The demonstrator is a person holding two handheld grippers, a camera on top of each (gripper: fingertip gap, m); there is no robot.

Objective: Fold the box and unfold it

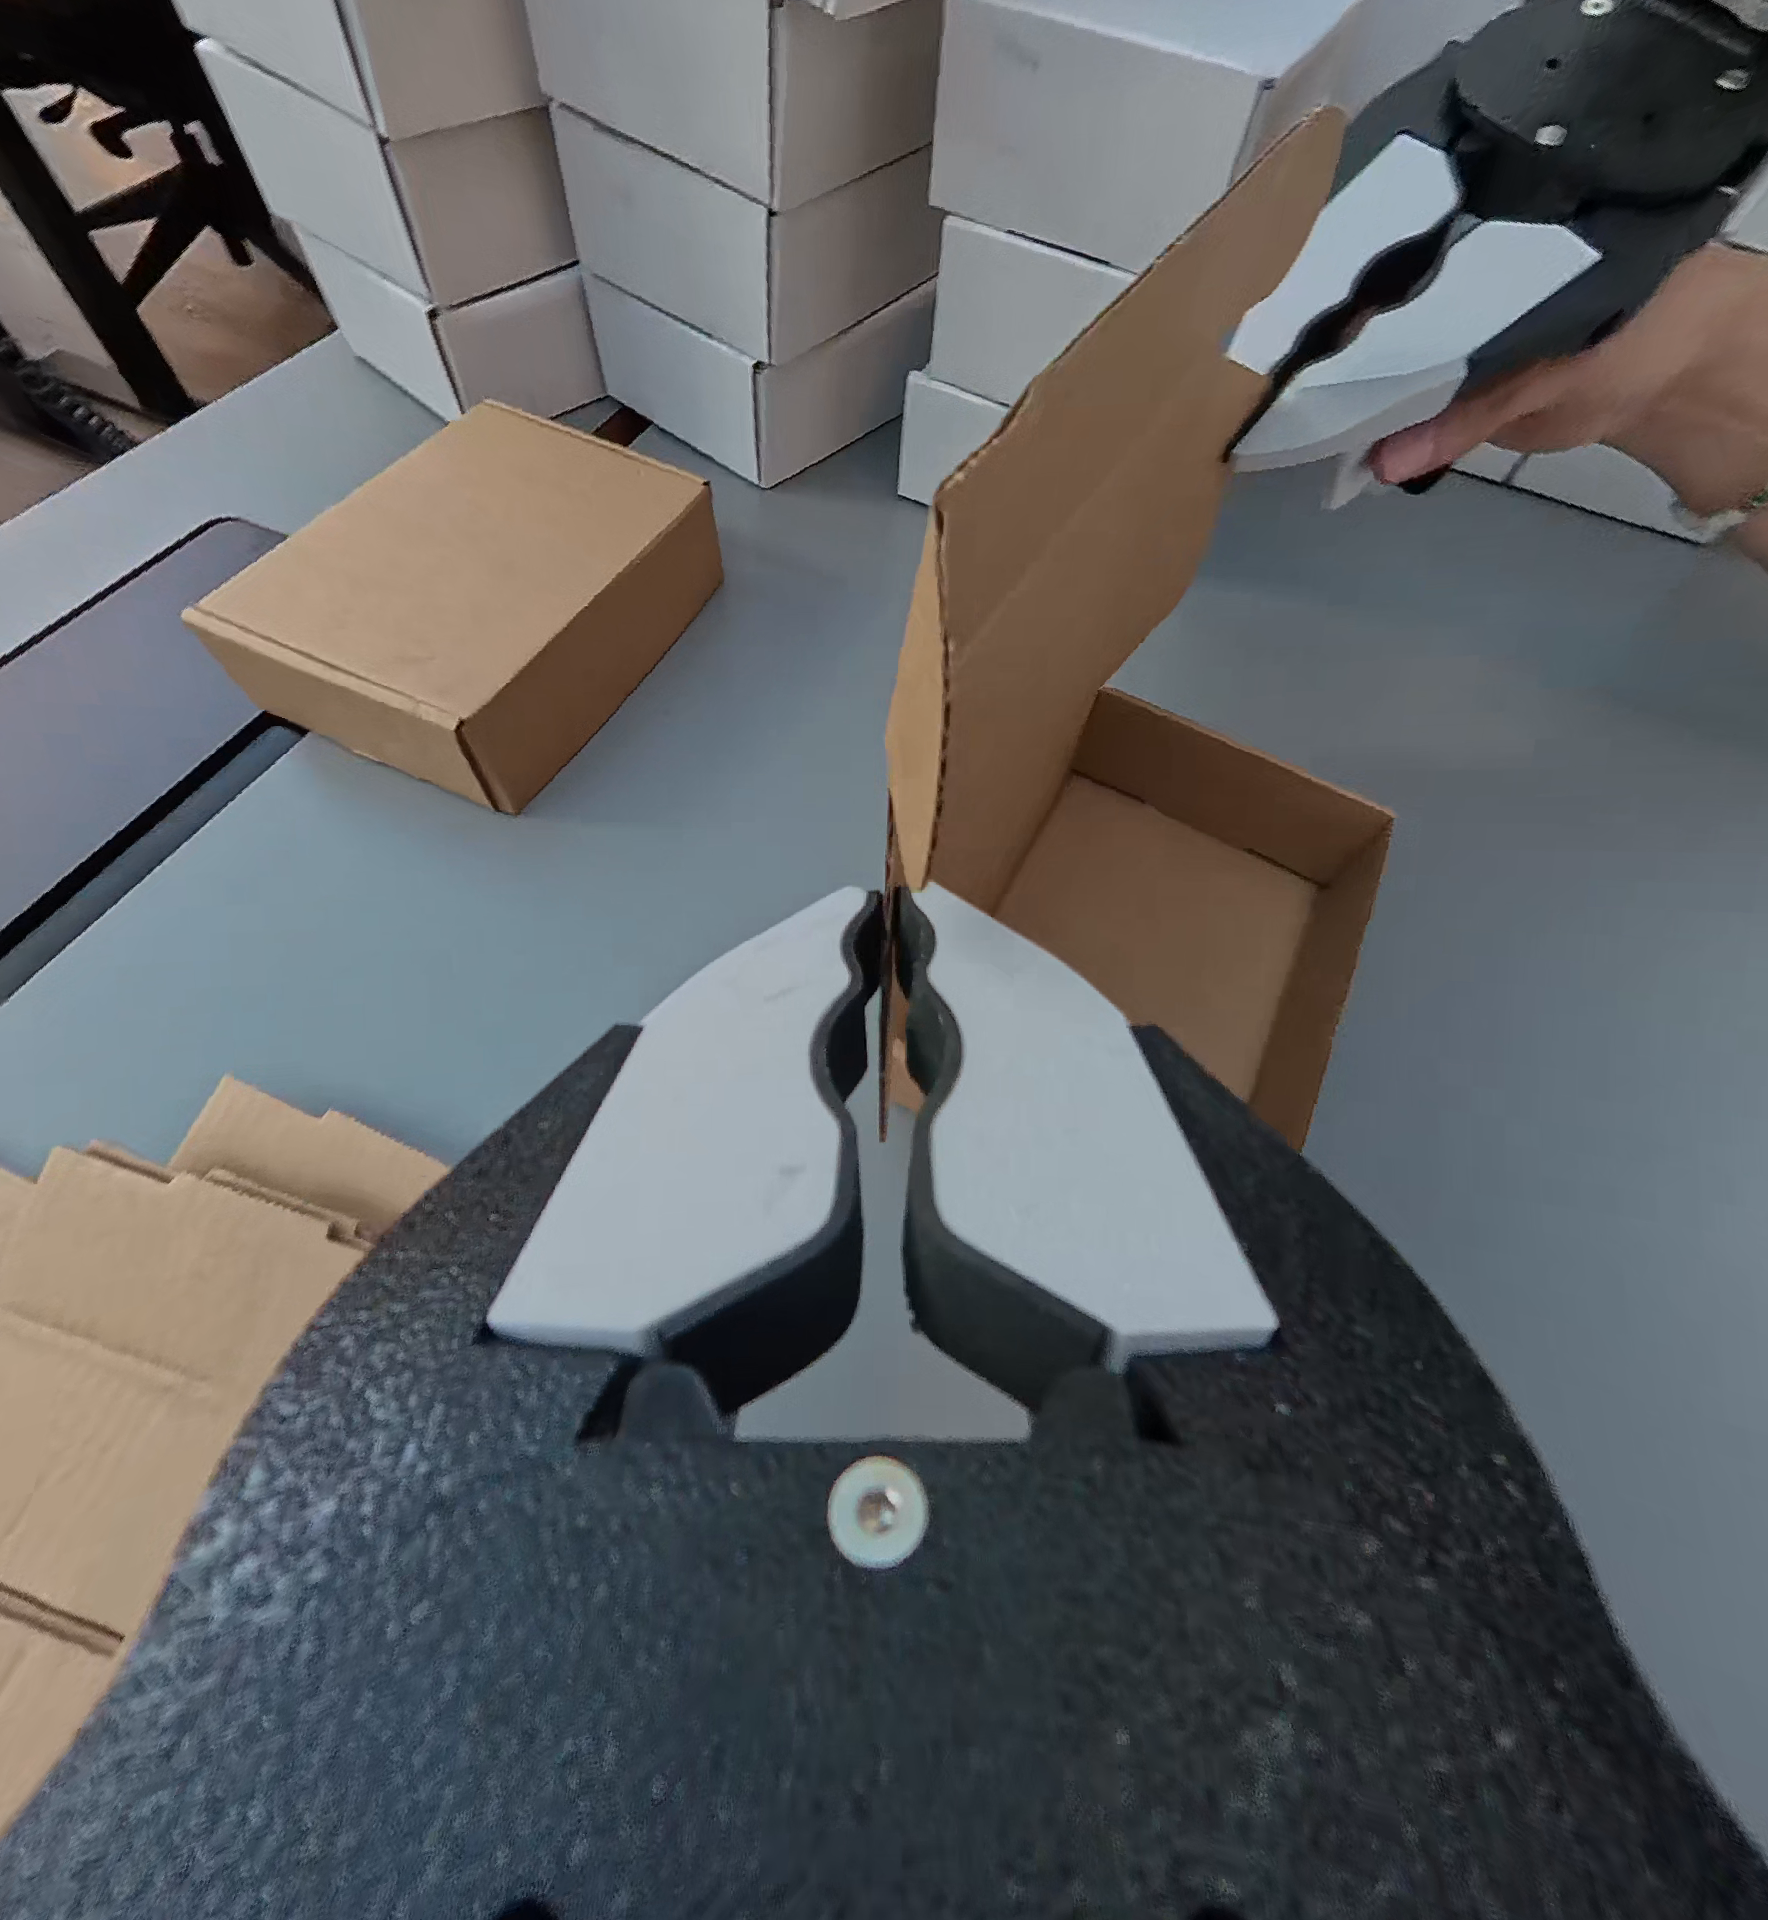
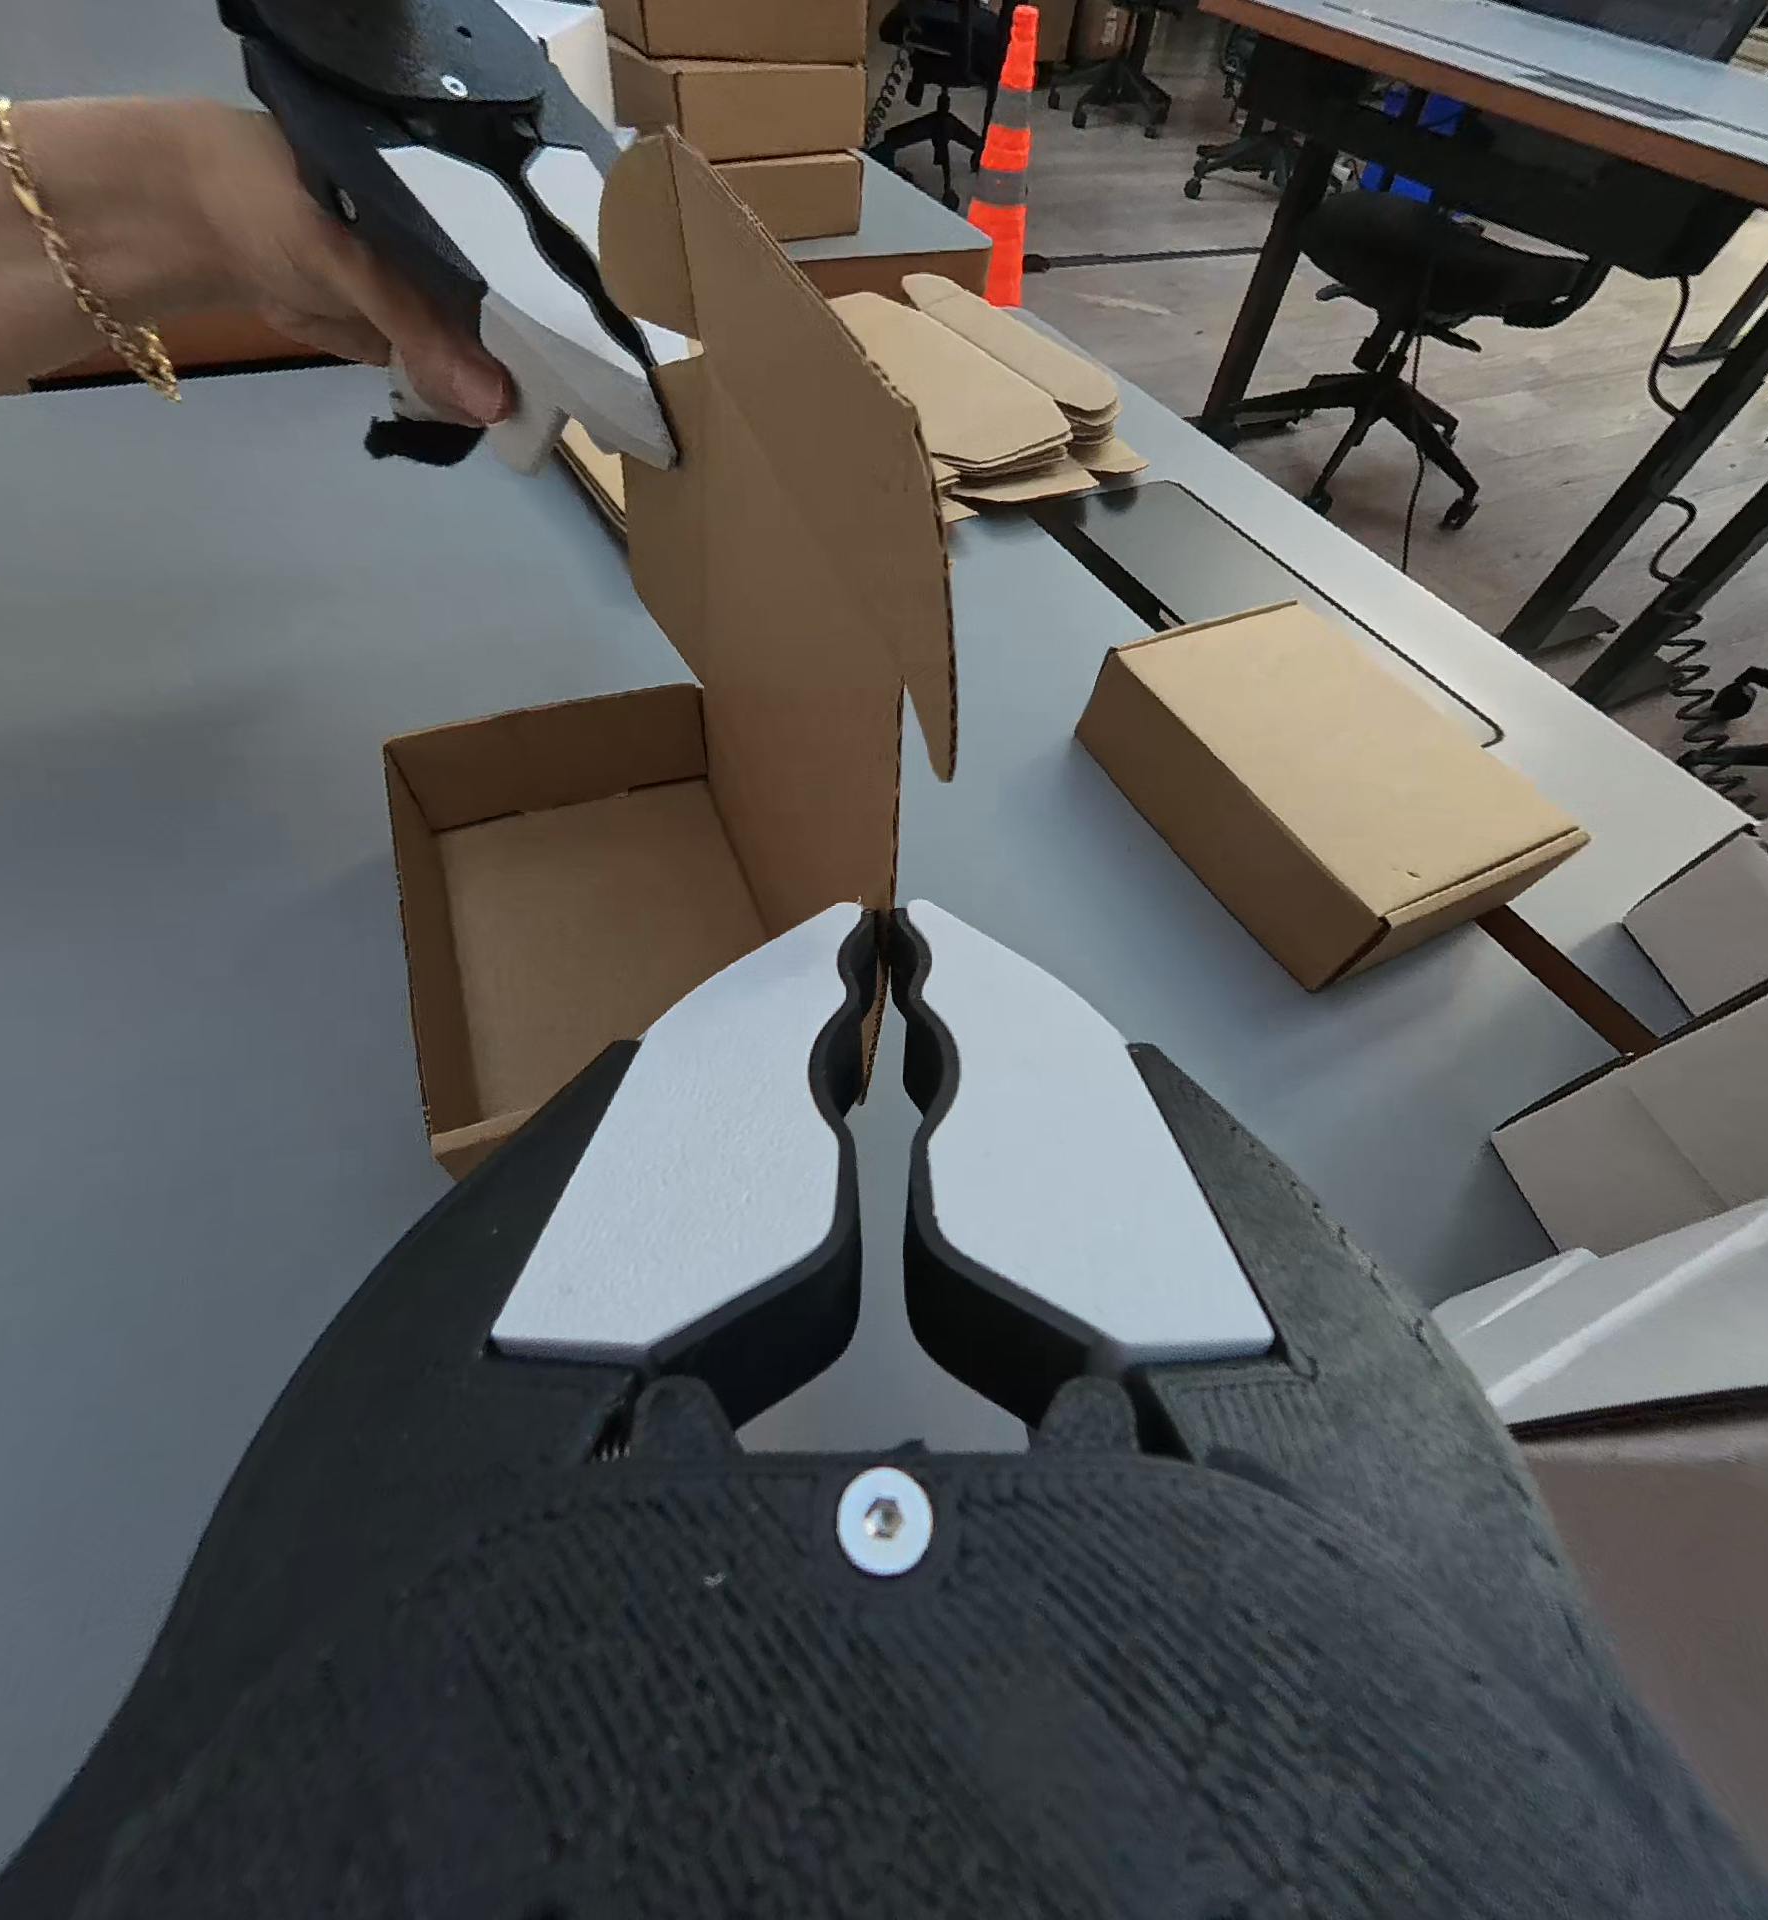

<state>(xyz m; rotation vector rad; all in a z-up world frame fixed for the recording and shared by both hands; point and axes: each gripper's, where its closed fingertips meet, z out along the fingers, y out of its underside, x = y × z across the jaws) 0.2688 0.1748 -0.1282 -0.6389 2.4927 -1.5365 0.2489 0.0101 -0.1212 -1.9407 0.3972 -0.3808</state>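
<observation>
1. Left wrist view: left tongs (image 1: 888,914) clenched on the near edge of the lid (image 1: 1088,540) of the open brown box (image 1: 1223,914). Cardboard sits edge-on between the fingers.
2. Box tray rests on the grey table (image 1: 547,935), just right of the tongs. Lid stands upright above it.
3. Right tongs (image 1: 1264,405) come in from the upper right, held by a hand (image 1: 1586,405), and pinch the lid's far top corner.
4. A closed brown box (image 1: 464,603) lies on the table to the left, well apart from the open one. Flat blanks (image 1: 80,1351) are stacked at lower left. White boxes (image 1: 734,208) are stacked along the back.
5. Right wrist view: right tongs (image 2: 890,920) clenched on the lid (image 2: 786,520) edge, cardboard pinched at the tips. Lid upright, side flap hanging off its right edge.
6. Box (image 2: 568,914) tray is open on the table (image 2: 132,935), just left of the tongs.
7. Left tongs (image 2: 667,416) at upper left, held by a hand (image 2: 267,260) with a bracelet, grip the opposite edge of the lid near its top.
8. Closed box (image 2: 1316,779) lies right on the table, apart from the open one. Blanks (image 2: 994,405) are stacked behind the lid. An orange cone (image 2: 1005,177) and office chairs (image 2: 1410,281) stand on the floor beyond.
</observation>
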